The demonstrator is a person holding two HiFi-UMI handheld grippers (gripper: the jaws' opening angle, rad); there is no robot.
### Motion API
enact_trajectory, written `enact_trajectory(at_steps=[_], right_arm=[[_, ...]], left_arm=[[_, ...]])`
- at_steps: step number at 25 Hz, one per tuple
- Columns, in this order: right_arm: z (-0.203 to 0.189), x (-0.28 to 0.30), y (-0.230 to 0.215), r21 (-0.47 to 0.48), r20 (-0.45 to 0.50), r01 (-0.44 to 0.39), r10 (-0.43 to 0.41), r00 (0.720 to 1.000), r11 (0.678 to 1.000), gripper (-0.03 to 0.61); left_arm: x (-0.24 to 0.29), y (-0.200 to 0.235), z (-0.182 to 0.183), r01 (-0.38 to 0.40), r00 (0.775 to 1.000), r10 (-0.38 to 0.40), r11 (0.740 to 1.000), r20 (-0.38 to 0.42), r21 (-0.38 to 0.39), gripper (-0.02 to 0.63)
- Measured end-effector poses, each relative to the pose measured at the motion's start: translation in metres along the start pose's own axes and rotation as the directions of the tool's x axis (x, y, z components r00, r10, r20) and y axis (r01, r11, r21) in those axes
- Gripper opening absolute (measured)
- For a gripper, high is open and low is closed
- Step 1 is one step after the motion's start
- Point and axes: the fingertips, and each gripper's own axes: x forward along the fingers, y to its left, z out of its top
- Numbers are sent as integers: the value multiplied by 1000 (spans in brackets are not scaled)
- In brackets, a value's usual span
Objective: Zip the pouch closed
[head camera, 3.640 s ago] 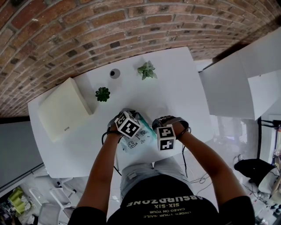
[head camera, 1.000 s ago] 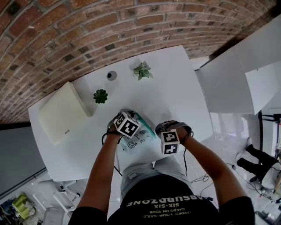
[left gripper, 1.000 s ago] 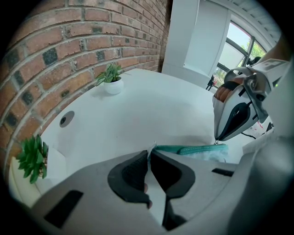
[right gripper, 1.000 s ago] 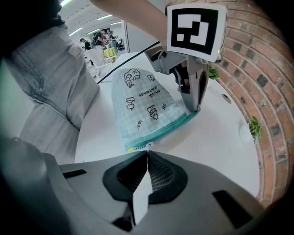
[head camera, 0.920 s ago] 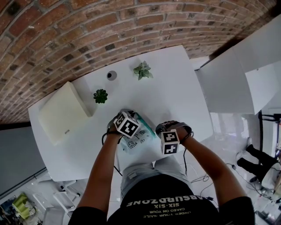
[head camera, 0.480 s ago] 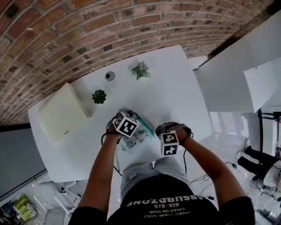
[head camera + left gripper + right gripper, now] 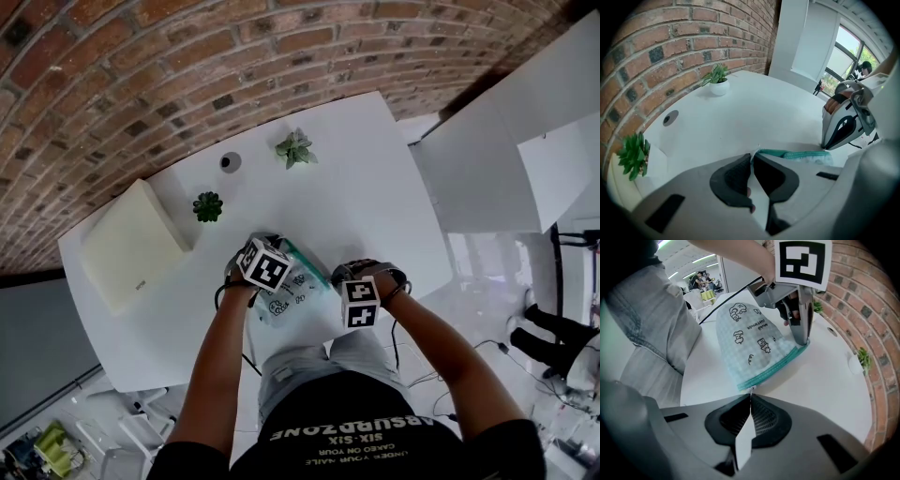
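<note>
Pouch [image 7: 750, 345] lies on the white table [image 7: 375, 187] just in front of you, stretched between both grippers; your left gripper [image 7: 751, 161] is nearly closed, pinching the far corner of its teal edge; your right gripper [image 7: 750, 398] is clamped tight on the small zip pull [image 7: 751, 389] at the near corner; the zip looks drawn almost to its end, so hold the left clamp firm, pull along the teal line rather than upward, and stop once the pull meets the corner; the pouch is pale green checked fabric, puffed, printed with small dark cartoon figures and lettering, trimmed in teal.
</note>
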Motion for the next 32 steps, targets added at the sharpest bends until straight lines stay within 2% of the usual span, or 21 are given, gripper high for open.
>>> enact_trajectory(at_steps=[7,15,18,25,29,32], right_arm=[[2,-1,-2,108,58,-24,18,998,994,2],[0,-1,-5,233,117,31,-60,991,972,2],[0,-3,-6,285,133,40,-81,988,958,2],[0,-7,-10,438,133,87,-160,978,895,3],[2,-13,-16,516,140,105,-205,969,850,34],[3,-19,-21,548,150,115,-232,961,828,57]], left_arm=[[2,4,-3,-13,1000,14,999,21,-52,28],[1,8,-1,-17,995,30,989,94,-145,28],[-5,7,-1,-10,995,27,984,92,-177,28],[-6,5,-3,18,998,-8,984,55,-180,29],[-16,10,0,43,994,-18,970,106,-238,57],[-28,13,5,56,987,-11,958,158,-282,81]])
